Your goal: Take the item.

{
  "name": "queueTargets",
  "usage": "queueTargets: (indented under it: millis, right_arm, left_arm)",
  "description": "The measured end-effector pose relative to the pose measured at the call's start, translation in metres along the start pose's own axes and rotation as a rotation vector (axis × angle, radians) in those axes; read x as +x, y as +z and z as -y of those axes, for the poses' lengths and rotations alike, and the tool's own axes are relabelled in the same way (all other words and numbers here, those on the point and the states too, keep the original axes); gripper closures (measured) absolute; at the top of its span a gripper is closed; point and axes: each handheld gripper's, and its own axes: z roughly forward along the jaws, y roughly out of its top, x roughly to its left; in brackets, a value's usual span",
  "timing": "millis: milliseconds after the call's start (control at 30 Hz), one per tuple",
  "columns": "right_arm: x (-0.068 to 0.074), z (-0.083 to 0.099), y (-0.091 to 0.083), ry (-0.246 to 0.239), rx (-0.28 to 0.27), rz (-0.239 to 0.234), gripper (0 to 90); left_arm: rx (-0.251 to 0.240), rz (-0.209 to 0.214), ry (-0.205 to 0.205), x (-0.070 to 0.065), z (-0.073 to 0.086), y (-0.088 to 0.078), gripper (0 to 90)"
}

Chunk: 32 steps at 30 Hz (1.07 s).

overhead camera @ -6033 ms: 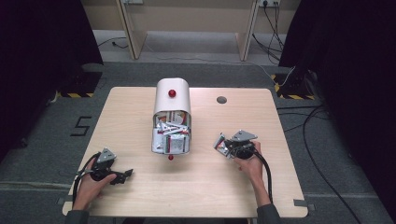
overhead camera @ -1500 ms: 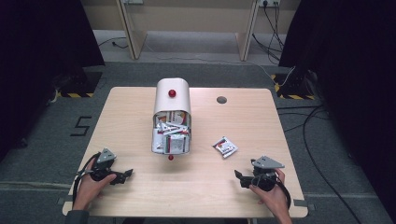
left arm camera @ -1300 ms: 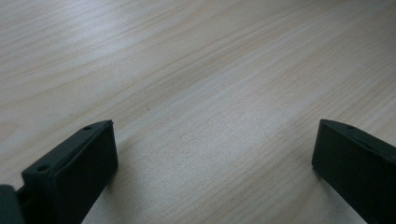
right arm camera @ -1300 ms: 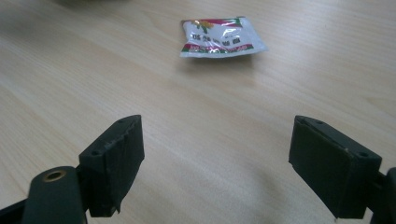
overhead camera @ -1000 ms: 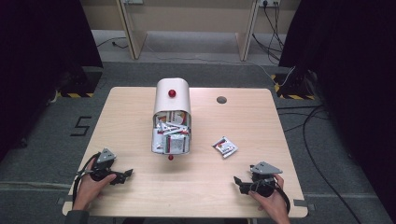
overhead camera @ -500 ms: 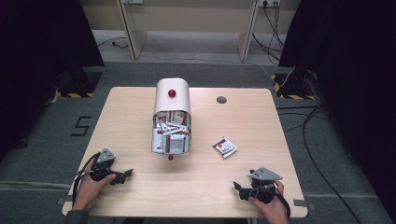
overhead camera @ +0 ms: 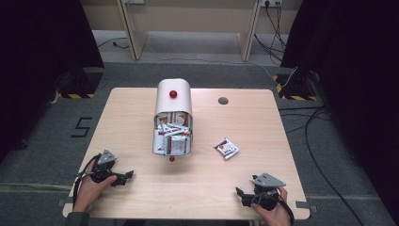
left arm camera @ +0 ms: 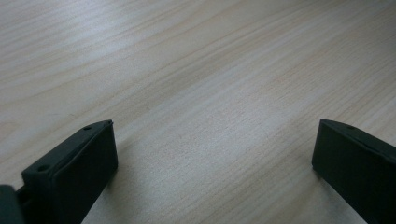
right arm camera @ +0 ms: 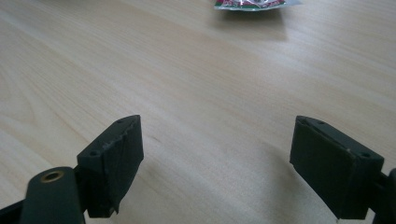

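Observation:
A white bin (overhead camera: 173, 101) with a red knob lies on its side mid-table, its mouth toward me and stuffed with several white and red packets (overhead camera: 173, 134). One loose packet (overhead camera: 227, 148) lies on the wood to the right of the bin; its edge also shows at the top of the right gripper view (right arm camera: 250, 4). My right gripper (overhead camera: 243, 196) rests open near the front right edge, well short of that packet, with bare wood between its jaws (right arm camera: 217, 163). My left gripper (overhead camera: 123, 177) sits open at the front left, nothing between its jaws (left arm camera: 215, 158).
A light wooden table (overhead camera: 141, 197) with a round grommet hole (overhead camera: 223, 100) at the back right. A small red ball (overhead camera: 171, 158) lies just in front of the bin's mouth. Cables trail on the floor to the right.
My right gripper let go of the packet by the bin and drew back toward the front right corner of the table. The left gripper stayed put.

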Motion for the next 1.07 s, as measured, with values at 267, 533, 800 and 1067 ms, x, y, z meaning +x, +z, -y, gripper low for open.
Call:
queueTargets:
  millis: [267,533,800,1067]
  right_arm:
    - [0.004,0.006,0.000,-0.005,0.015,-0.001,17.1]
    - [0.008,0.017,-0.002,-0.026,-0.043,-0.003,15.6]
    - [0.009,0.024,-0.003,-0.023,-0.087,-0.002,15.5]
    - [0.008,0.024,-0.003,-0.024,-0.085,-0.005,15.6]
  left_arm:
    - [-0.001,-0.001,0.000,0.000,0.000,0.000,0.0]
    - [-0.001,0.000,0.000,0.000,0.000,0.000,0.0]
    - [-0.002,-0.001,-0.001,0.000,0.000,0.000,0.0]
    - [-0.002,-0.001,-0.001,0.000,0.000,0.000,0.0]
